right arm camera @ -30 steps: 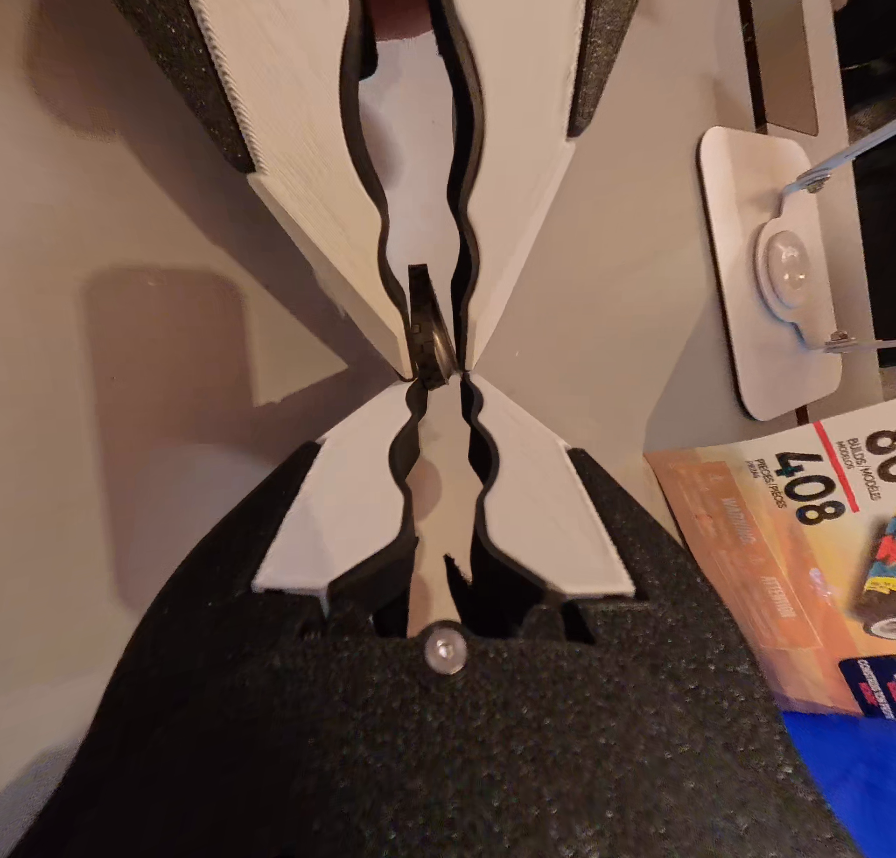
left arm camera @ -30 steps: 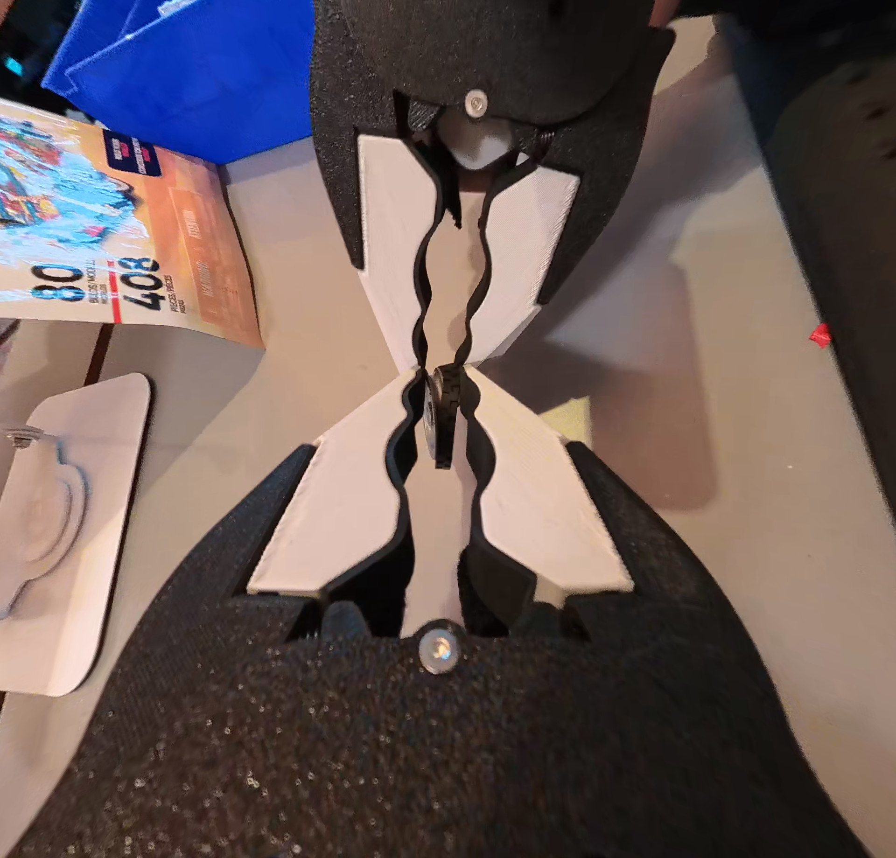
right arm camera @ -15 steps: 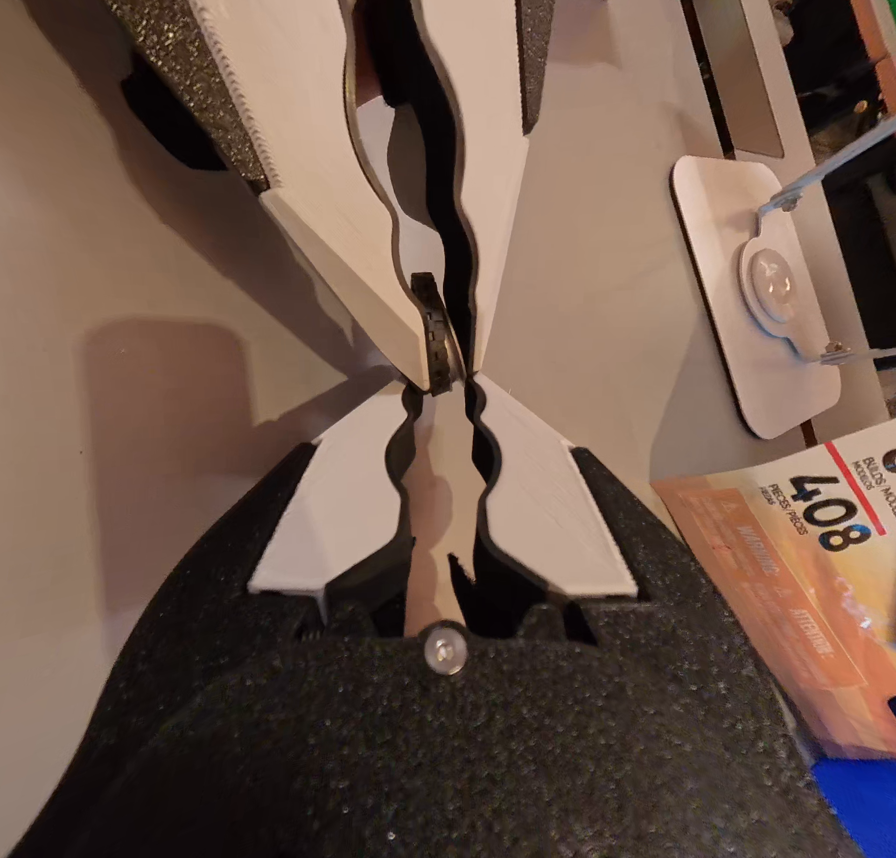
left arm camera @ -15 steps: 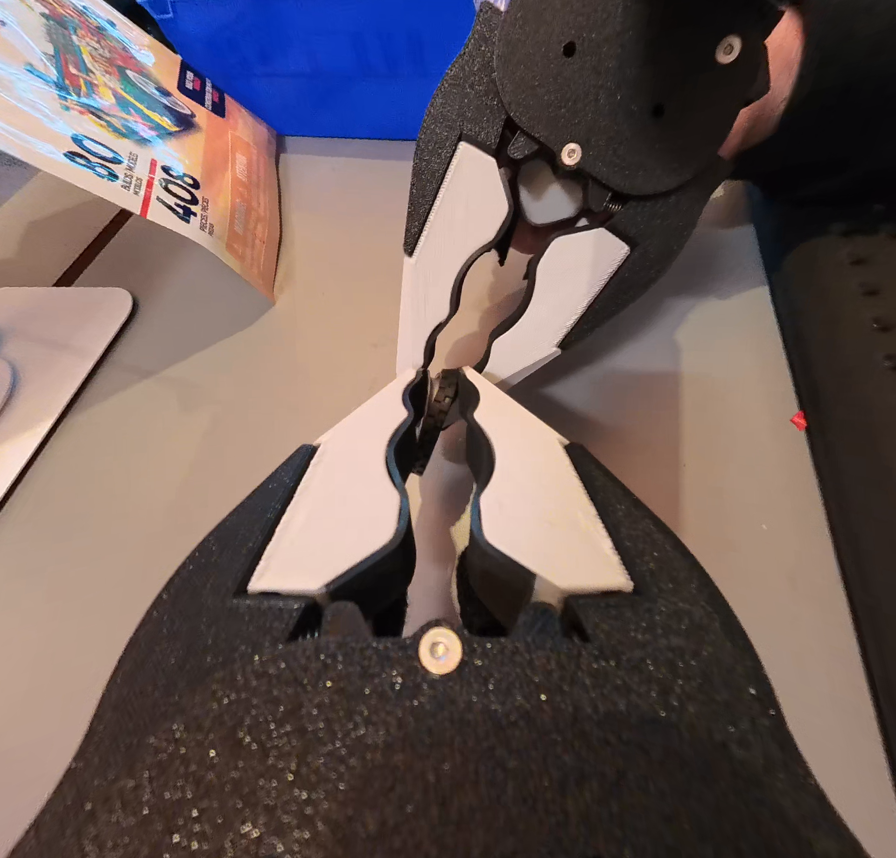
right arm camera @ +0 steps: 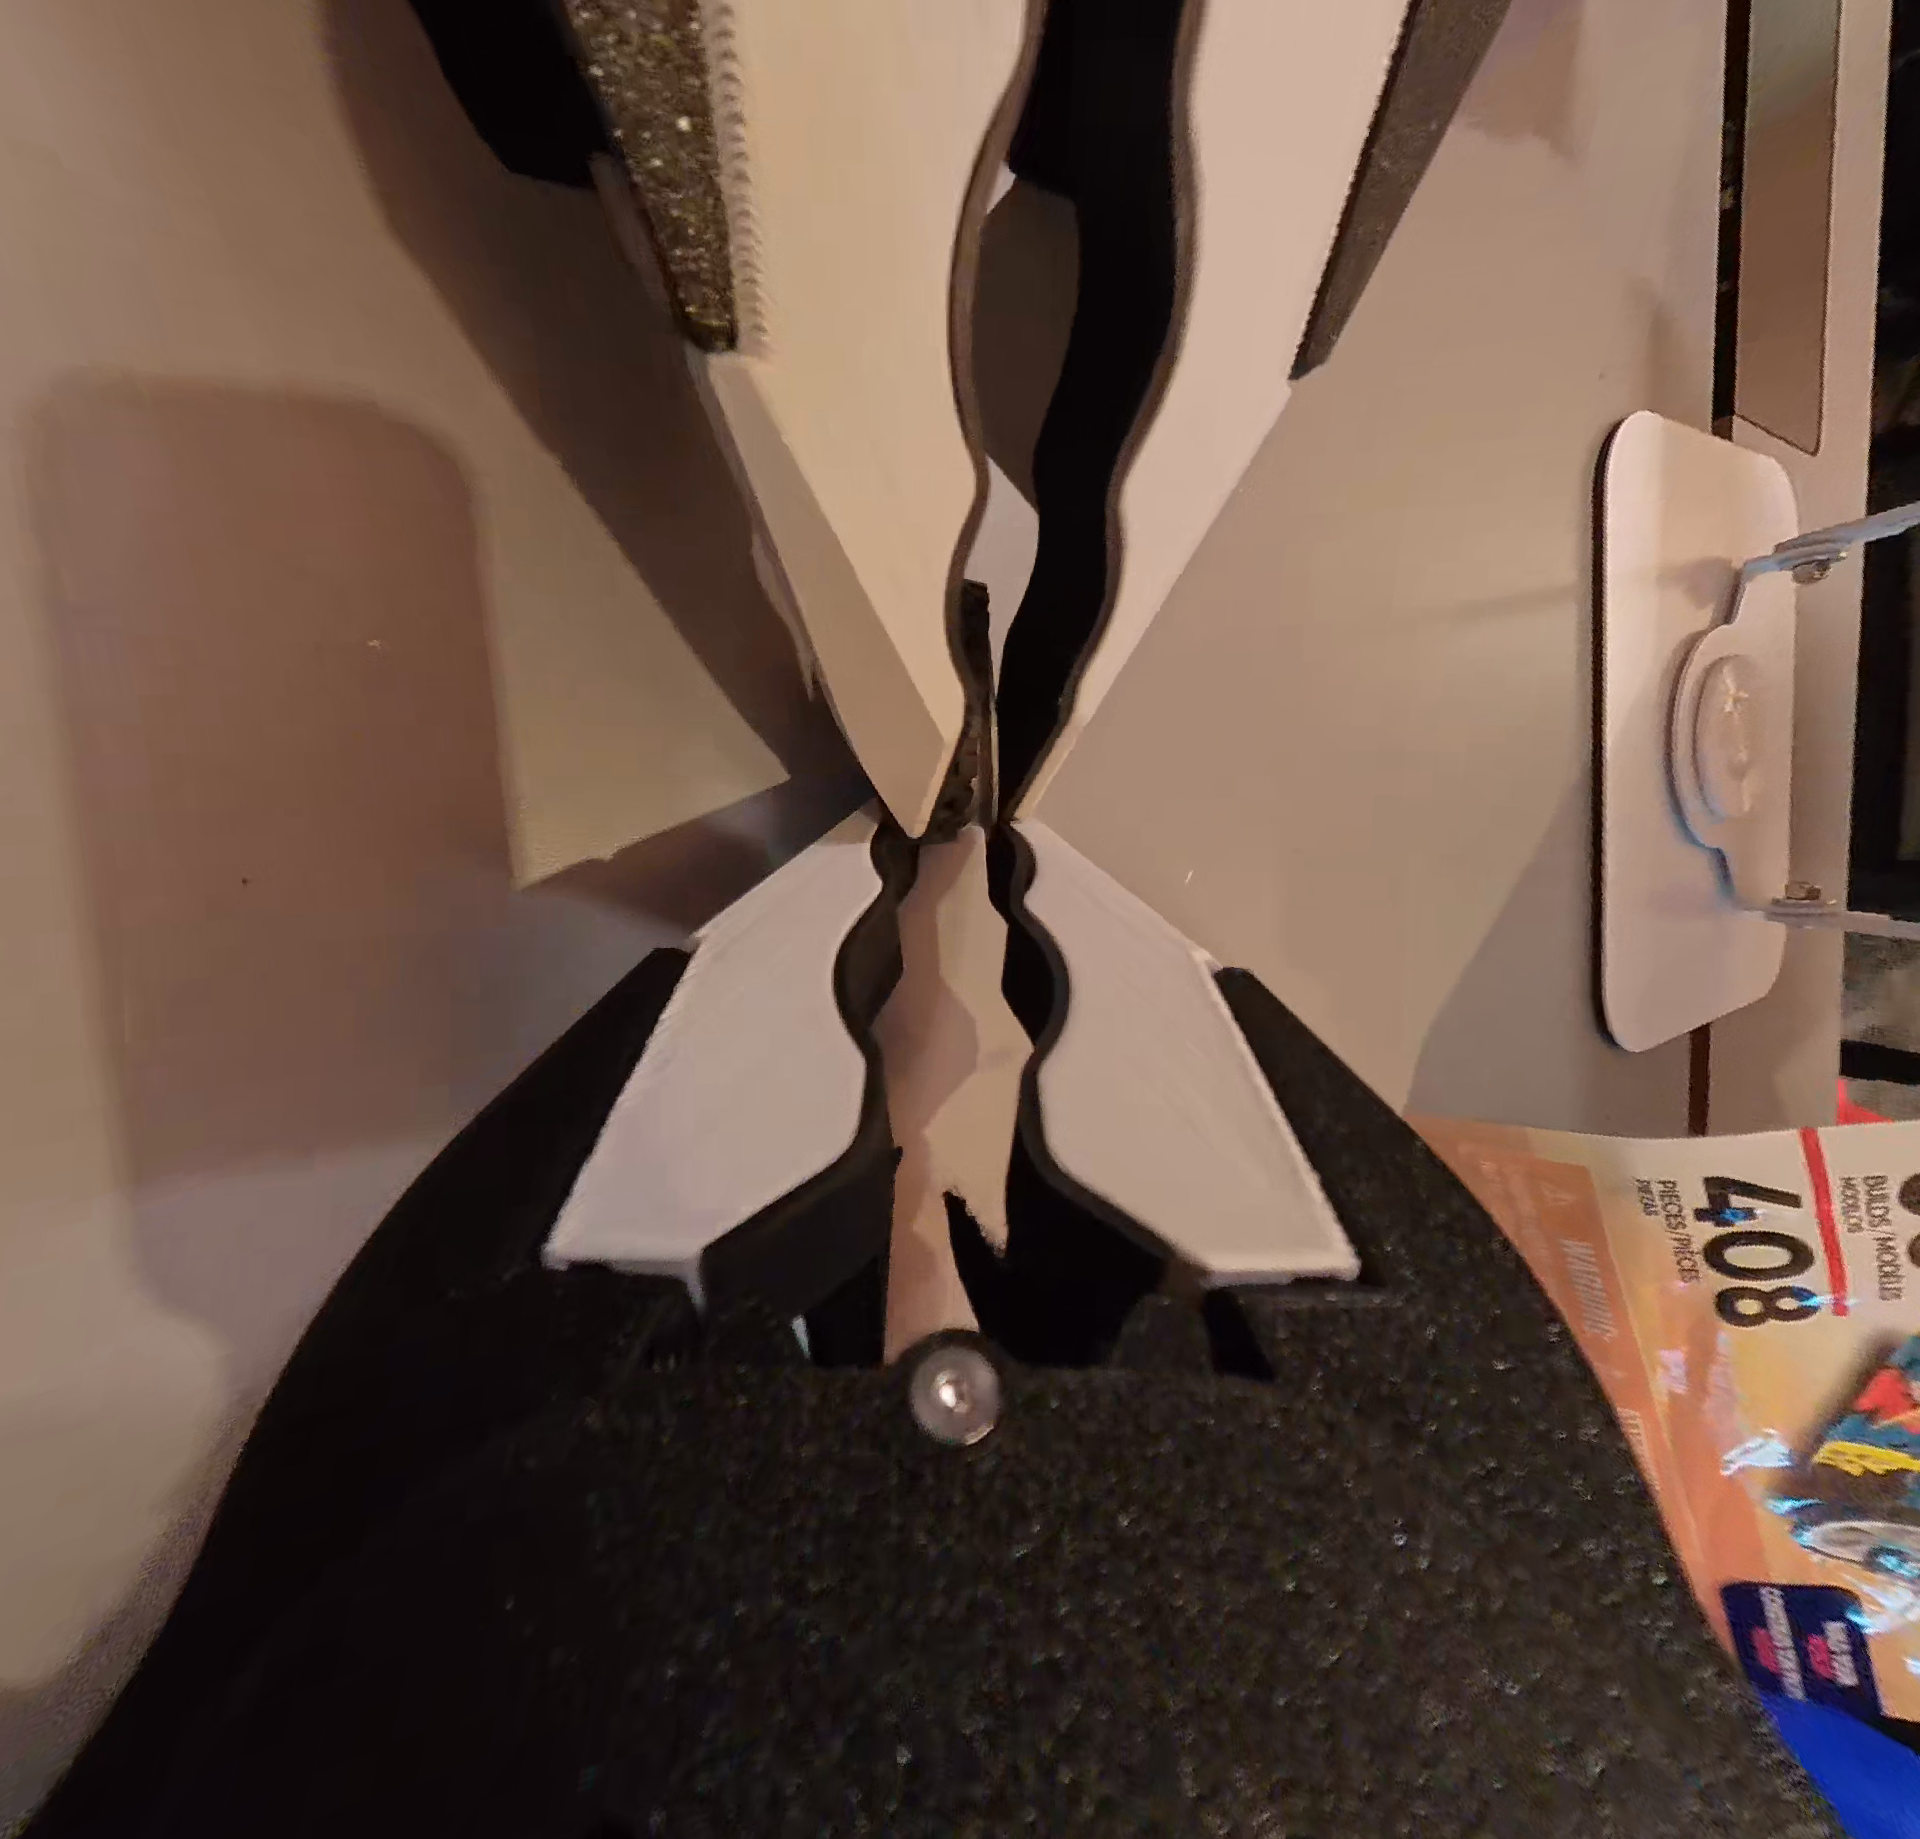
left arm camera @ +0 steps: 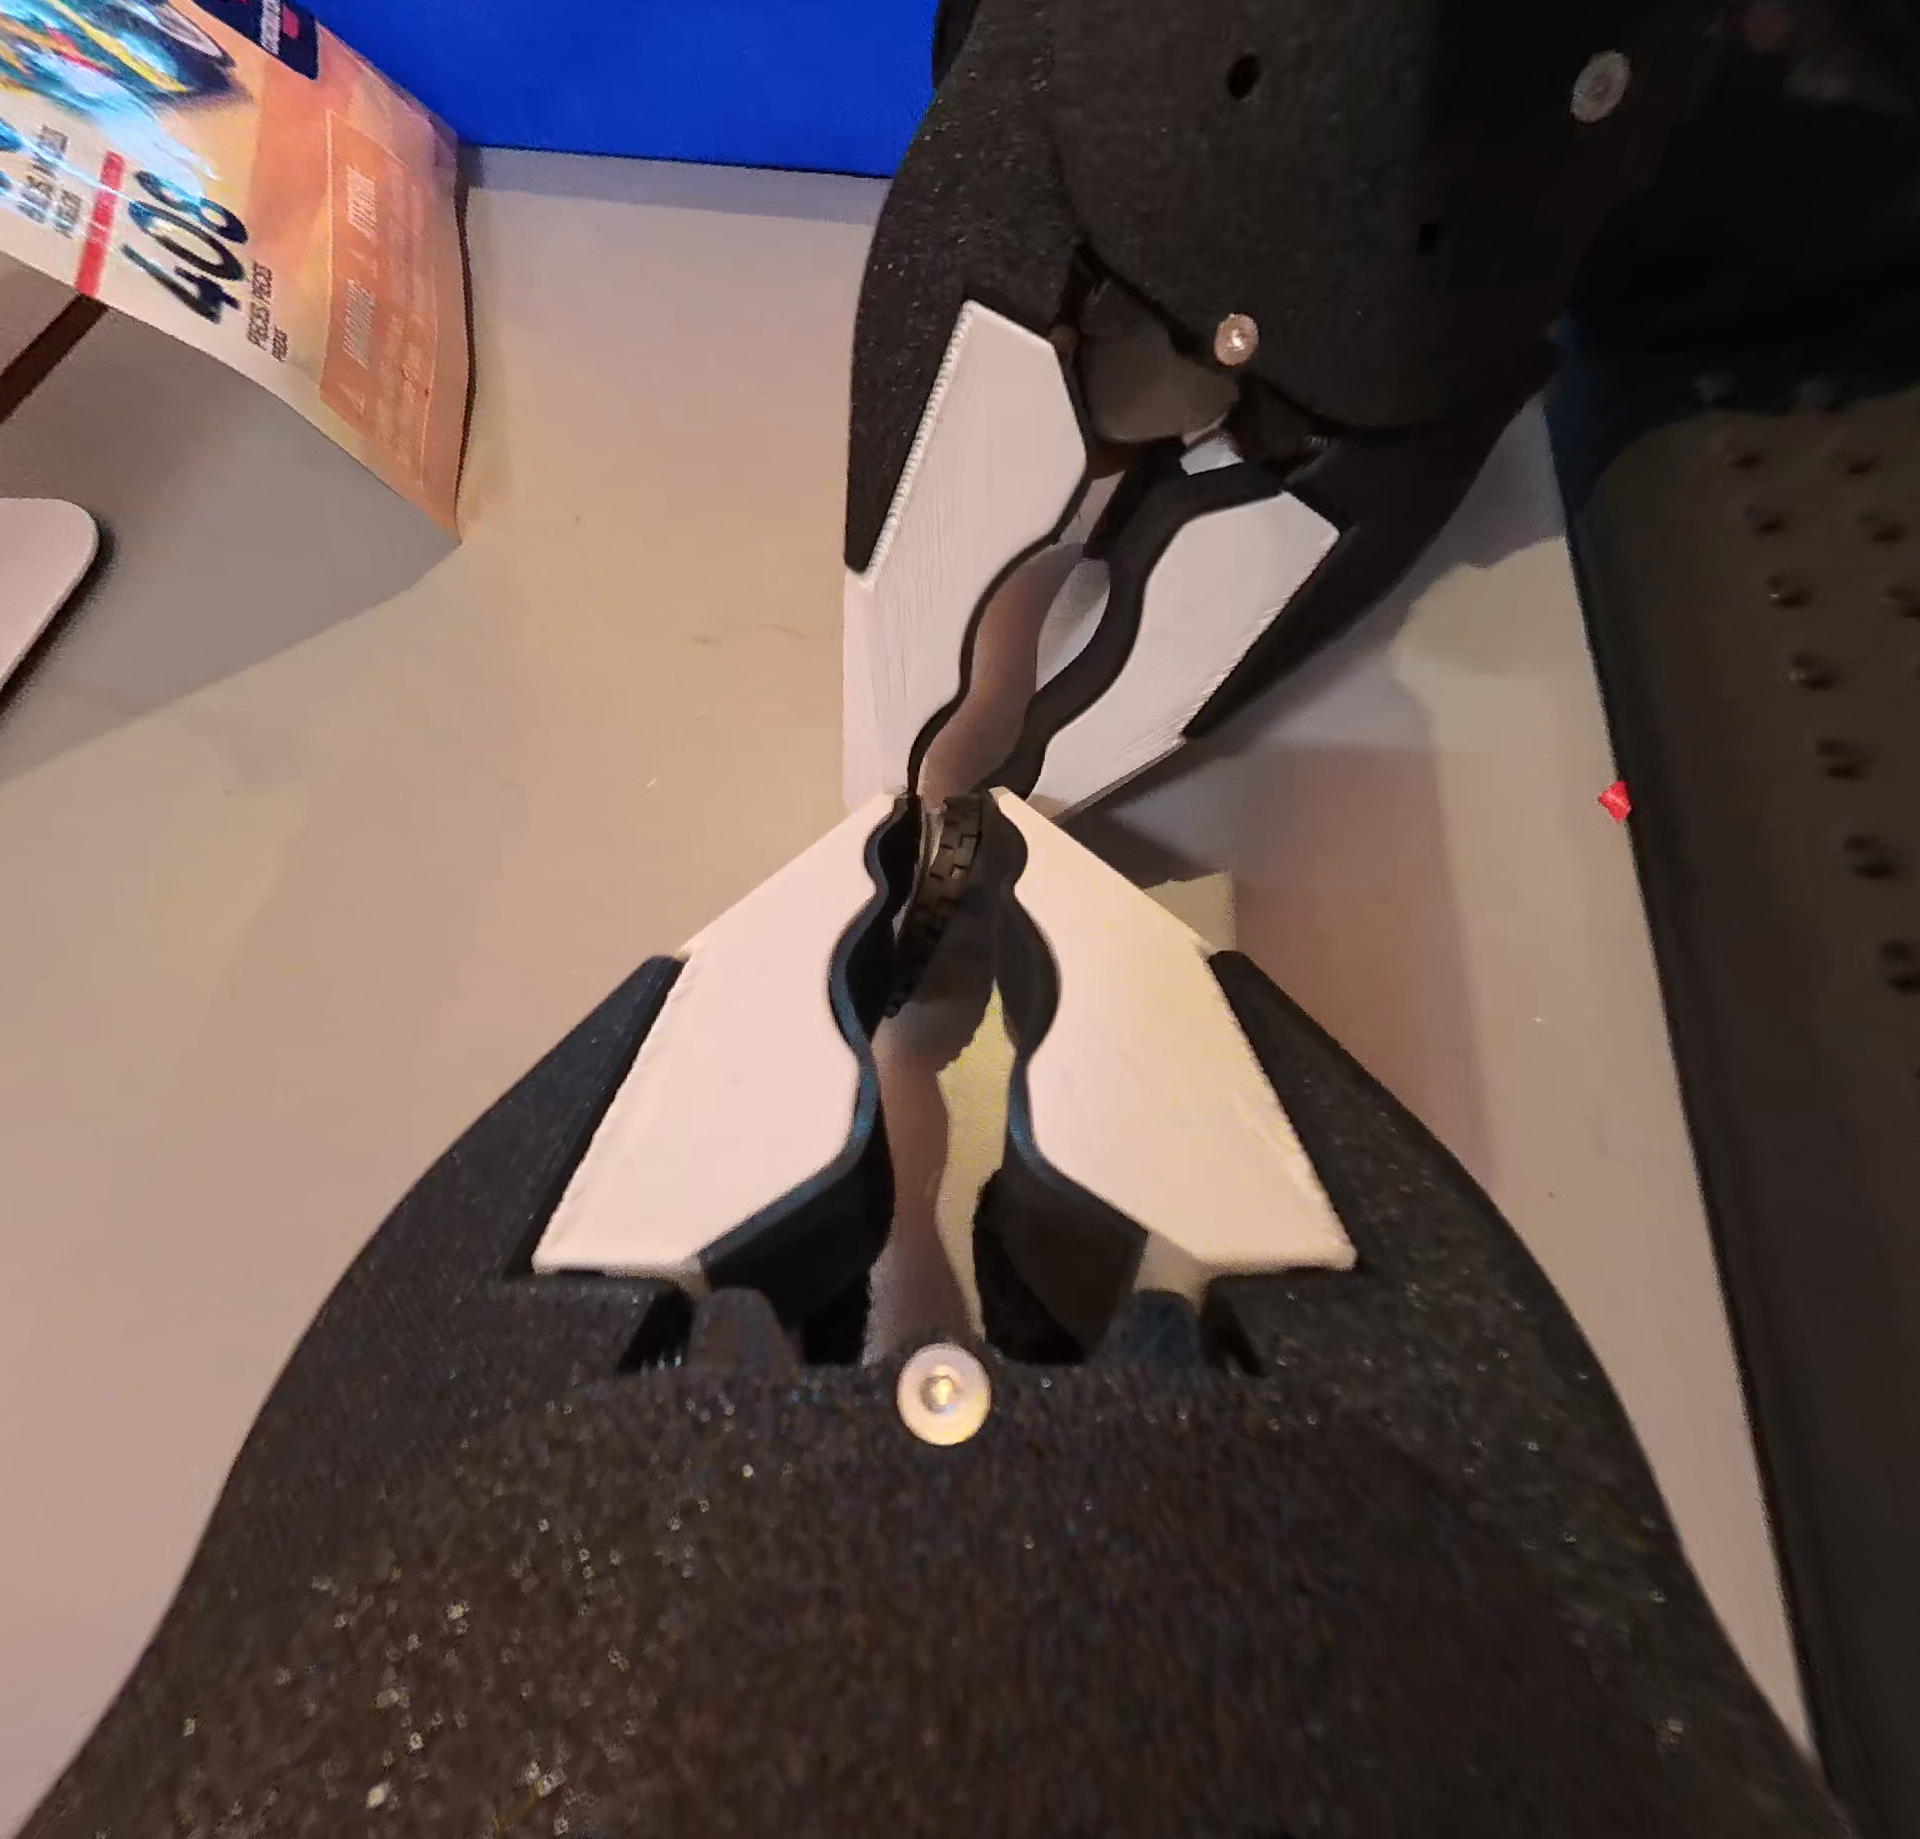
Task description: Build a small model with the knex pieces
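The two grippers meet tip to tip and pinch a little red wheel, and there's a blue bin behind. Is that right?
Nearly. The small toothed wheel is black, not red, as the left wrist view shows. The left gripper and right gripper do meet at it, with the blue plastic bin behind.

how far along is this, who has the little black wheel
Done: the small black toothed wheel is off the table, clamped in the left gripper. In hand: the right gripper meets it tip to tip; whether it grips too is unclear. Left: the wheel is not yet set down.
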### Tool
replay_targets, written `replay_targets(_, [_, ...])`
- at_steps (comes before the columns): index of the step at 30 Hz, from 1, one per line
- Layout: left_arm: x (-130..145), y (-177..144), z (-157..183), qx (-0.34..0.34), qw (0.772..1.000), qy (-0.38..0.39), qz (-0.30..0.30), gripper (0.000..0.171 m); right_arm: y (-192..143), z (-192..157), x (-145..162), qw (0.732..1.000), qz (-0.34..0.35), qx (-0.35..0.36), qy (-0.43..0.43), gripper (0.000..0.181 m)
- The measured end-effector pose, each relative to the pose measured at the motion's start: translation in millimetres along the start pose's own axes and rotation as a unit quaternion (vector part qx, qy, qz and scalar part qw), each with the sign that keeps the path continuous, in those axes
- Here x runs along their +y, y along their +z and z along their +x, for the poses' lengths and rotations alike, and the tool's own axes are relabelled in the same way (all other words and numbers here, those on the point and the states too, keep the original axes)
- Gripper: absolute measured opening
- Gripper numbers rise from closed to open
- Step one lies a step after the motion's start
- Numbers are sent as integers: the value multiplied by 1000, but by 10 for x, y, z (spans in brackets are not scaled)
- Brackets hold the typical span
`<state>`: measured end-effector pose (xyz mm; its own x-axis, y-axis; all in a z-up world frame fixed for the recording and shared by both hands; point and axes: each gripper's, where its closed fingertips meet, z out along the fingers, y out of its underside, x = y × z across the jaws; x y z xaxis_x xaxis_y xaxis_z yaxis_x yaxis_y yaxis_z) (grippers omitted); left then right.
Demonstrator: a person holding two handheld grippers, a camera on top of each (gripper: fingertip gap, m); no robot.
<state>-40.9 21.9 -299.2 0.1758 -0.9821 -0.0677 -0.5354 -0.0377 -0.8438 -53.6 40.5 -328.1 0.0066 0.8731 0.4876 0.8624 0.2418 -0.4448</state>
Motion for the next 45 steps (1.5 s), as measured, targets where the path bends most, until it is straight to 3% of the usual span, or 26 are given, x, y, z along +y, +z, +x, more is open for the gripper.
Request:
replay_targets(7, [-18,2,-22,32,997,-67,-1,7,9,-10,-4,1000,-9,-14,-9,10])
replay_targets(11, [-45,35,-108,23,995,-93,5,7,24,38,29,997,14,-34,62,14])
replay_targets(14, [-63,40,-264,3,992,-125,16,7,25,140,41,995,13,-7,99,29])
replay_targets(17, [-80,35,-342,-14,989,-148,25,8,35,214,55,991,8,11,132,29])
replay_targets(23, [-105,28,-331,-32,991,-127,24,9,19,197,66,980,32,-32,192,18])
replay_targets(27, [-69,42,-327,-48,993,-109,14,9,-51,260,25,965,75,-50,247,20])
replay_targets(29, [-80,35,-339,-46,992,-120,18,9,-63,276,26,964,81,-47,251,26])
replay_targets(31, [-58,41,-351,-49,991,-123,14,9,-39,254,25,968,72,-43,238,14])
replay_targets(45, [14,45,-318,-8,996,-79,-29,11,-2,192,40,981,54,-35,182,6])
